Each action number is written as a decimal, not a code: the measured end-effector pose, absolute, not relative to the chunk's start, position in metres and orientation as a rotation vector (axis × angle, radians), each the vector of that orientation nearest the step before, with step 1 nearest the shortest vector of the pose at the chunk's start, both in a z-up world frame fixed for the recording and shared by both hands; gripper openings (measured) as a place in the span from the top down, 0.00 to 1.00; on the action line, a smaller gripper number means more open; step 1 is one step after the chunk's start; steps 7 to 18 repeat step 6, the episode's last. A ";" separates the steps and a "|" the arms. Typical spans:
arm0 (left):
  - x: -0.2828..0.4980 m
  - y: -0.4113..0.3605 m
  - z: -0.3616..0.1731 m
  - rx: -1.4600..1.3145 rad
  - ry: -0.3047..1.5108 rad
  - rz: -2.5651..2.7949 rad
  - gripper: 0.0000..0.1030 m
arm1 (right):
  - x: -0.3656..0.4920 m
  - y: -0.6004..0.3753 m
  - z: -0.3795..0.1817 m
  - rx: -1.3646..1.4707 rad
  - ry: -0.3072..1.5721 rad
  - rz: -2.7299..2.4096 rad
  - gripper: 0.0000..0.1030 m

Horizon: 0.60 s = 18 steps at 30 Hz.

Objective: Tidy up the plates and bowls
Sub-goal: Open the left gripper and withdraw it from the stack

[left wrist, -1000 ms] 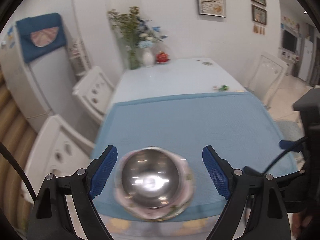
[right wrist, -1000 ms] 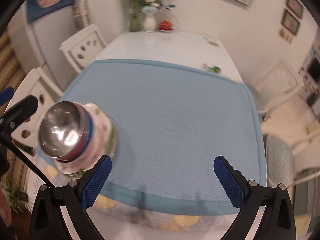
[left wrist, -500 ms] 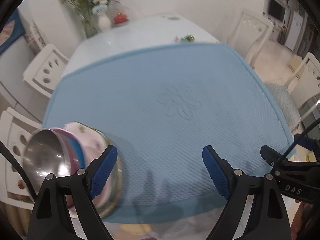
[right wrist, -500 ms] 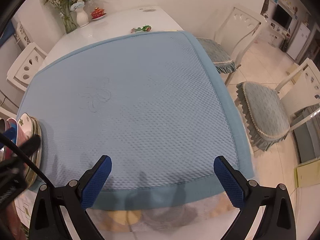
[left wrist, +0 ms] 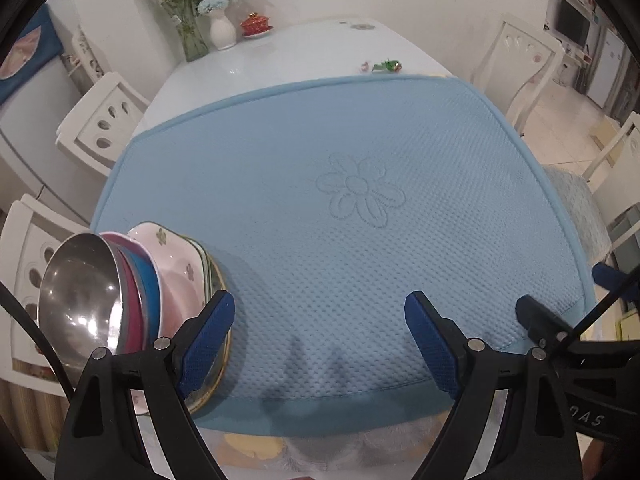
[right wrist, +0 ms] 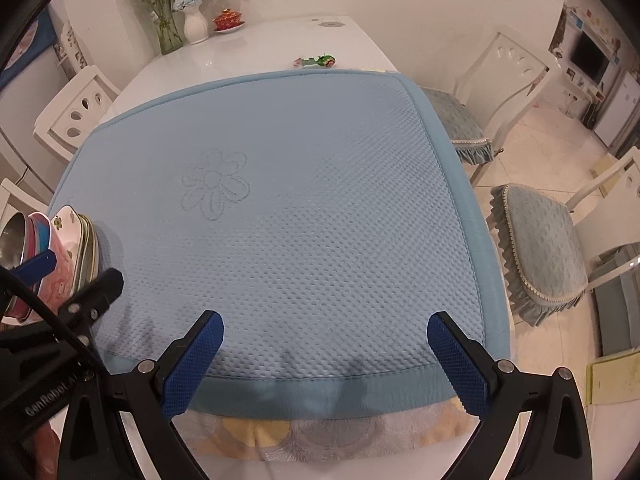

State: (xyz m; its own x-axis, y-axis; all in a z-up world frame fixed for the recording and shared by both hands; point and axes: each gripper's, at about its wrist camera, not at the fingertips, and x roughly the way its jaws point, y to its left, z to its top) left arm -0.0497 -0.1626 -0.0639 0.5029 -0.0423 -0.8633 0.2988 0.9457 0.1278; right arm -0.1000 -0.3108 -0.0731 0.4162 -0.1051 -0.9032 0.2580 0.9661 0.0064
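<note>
At nine o'clock in the left wrist view a white refrigerator [left wrist: 28,120] with a dark blue cloth cover [left wrist: 30,50] on top stands against the wall, and two white wooden chairs with teardrop cut-outs [left wrist: 100,122] line that side of the long white glossy table [left wrist: 280,56]. At the table's far end, near eleven o'clock, stand a clear glass vase of green stems [left wrist: 188,28], a small white ceramic vase of blue and white flowers [left wrist: 222,30] and a red lidded cup on a saucer [left wrist: 256,26].

A light blue quilted mat with an embossed flower [left wrist: 360,196] covers the near half of the table. On its near left corner, at eight o'clock, rests a nested stack of dishes [left wrist: 132,304]: a shiny steel bowl on top, then magenta and blue bowls, a pink floral bowl and plates beneath.

The left gripper [left wrist: 320,340] hangs over the mat's near edge, its blue-padded fingers spread wide and holding nothing; the left pad lies just beside the stack.

A small green wrapped trinket [right wrist: 320,61] lies on bare table just past the mat at twelve o'clock in the right wrist view. The right gripper [right wrist: 324,360] likewise has its fingers far apart and empty above the mat's near hem. At three o'clock stand white chairs with blue fringed seat cushions [right wrist: 540,236] on a pale tiled floor [right wrist: 552,132].
</note>
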 end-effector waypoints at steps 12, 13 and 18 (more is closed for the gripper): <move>-0.049 -0.159 -0.069 0.269 0.979 -0.173 0.16 | -0.098 -0.309 -0.078 0.135 1.112 -0.212 0.01; -0.049 -0.159 -0.069 0.269 0.979 -0.173 0.16 | -0.098 -0.309 -0.078 0.135 1.112 -0.212 0.01; -0.049 -0.159 -0.069 0.269 0.979 -0.173 0.16 | -0.098 -0.309 -0.078 0.135 1.112 -0.212 0.01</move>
